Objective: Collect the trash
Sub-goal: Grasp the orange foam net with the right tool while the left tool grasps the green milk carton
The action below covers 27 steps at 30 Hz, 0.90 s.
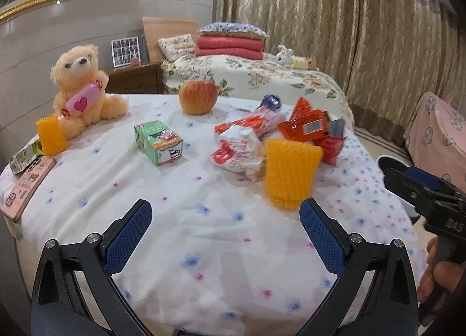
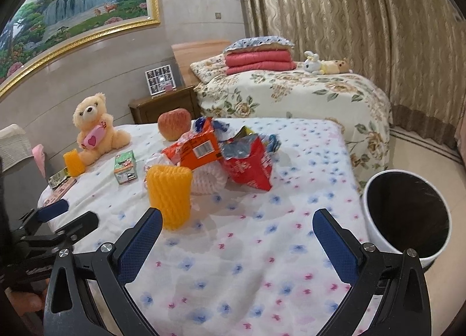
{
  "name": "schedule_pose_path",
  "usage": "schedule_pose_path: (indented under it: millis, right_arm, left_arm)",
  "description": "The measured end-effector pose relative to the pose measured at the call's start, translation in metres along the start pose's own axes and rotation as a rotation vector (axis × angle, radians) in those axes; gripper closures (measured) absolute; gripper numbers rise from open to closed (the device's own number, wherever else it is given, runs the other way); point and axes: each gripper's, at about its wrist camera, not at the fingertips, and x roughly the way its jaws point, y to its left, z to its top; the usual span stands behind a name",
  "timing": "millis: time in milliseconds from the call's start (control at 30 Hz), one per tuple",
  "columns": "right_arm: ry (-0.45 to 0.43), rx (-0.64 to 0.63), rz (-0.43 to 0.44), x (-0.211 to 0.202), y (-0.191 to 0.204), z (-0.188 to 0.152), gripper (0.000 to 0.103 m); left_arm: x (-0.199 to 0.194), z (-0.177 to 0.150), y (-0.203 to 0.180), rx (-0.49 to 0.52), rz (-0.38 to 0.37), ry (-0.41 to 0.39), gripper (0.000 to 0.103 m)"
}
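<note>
Home bedroom: bed point(image 2: 291, 94) with floral quilt, folded blankets point(image 2: 259, 62), nightstand point(image 2: 163, 106), curtains point(image 2: 349, 15), framed painting point(image 2: 78, 10).

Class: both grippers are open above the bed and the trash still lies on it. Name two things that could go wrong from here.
1. The yellow foam fruit net stands upright on soft bedding; a clumsy grasp by the right gripper may tip it.
2. The snack wrappers overlap in a heap near the apple, so grabbing one might drag others, missing the trash bin.
</note>
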Motion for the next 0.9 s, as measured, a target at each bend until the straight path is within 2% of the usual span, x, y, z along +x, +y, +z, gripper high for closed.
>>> schedule_pose_path:
  millis: [100,367,567,733,900]
  right_arm:
    - [0.028,-0.004,0.045,0.011,0.006,-0.001,0.001]
    - [0.110,-0.002,0.147,0.048,0.032,0.003,0.011]
    - [0.159,0.000,0.184,0.077,0.048,0.007,0.014]
    - [0.180,0.011,0.195,0.092,0.051,0.012,0.017]
    - [0.219,0.019,0.203,0.105,0.052,0.011,0.026]
  left_arm:
    - [0.016,0.005,0.013,0.006,0.029,0.021,0.003]
    - [0.054,0.020,0.055,-0.041,0.096,0.077,0.004]
    - [0.092,0.035,0.071,-0.045,0.123,0.136,0.004]
    - [0.116,0.049,0.079,-0.094,0.094,0.197,0.004]
    - [0.147,0.065,0.078,-0.068,0.153,0.259,0.004]
